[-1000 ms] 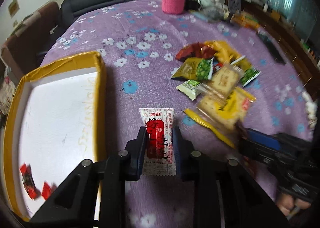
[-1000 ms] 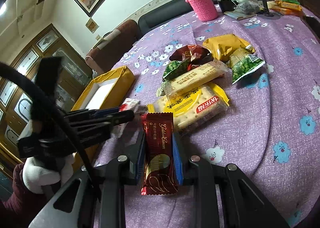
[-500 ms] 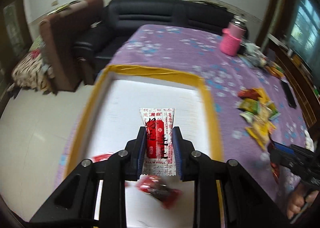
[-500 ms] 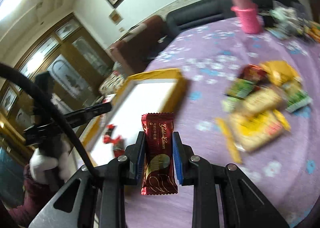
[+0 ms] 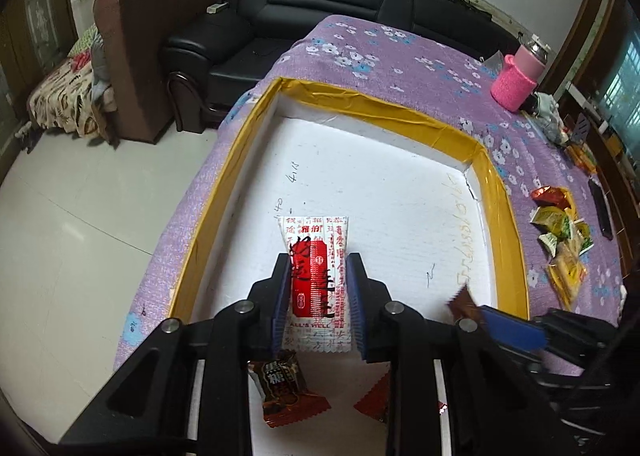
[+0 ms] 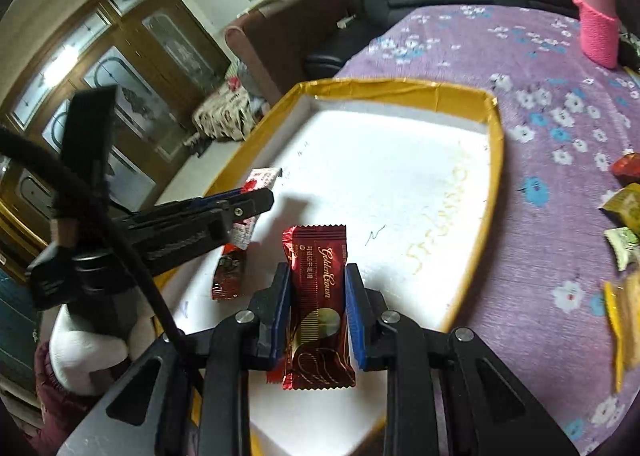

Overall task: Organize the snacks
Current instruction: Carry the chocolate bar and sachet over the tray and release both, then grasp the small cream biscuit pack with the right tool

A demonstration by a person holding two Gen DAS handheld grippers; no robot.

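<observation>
While both grippers hung over the box, each one had a packet pinched edge-on between its blue pads, jaws closed in only as far as the wrapper's width. The left gripper [image 5: 318,298] held a white packet [image 5: 316,276] with a red label and red print, and the right gripper [image 6: 314,310] held a dark red chocolate bar [image 6: 318,308] with gold lettering. Gripping them low down left the top half of each wrapper sticking out past the fingertips, which probably made it easy to just let go and have them drop flat.

Under them was the white floor of the box [image 5: 496,184] with its yellow taped rim, sitting on the purple flowered tablecloth [image 5: 420,68]. A couple of small sweets were in there already: a dark brown one [image 5: 280,388] right below the left gripper and a bit of red wrapper [image 5: 374,400] beside it. So this looked like the drop-off step, both packets about to go in.

The rest of the snack pile [image 5: 560,232] was well off to the right on the cloth, outside the box, so lots of sorting seemed left. A pink bottle [image 5: 520,76] stood at the far end, out of the way.
</observation>
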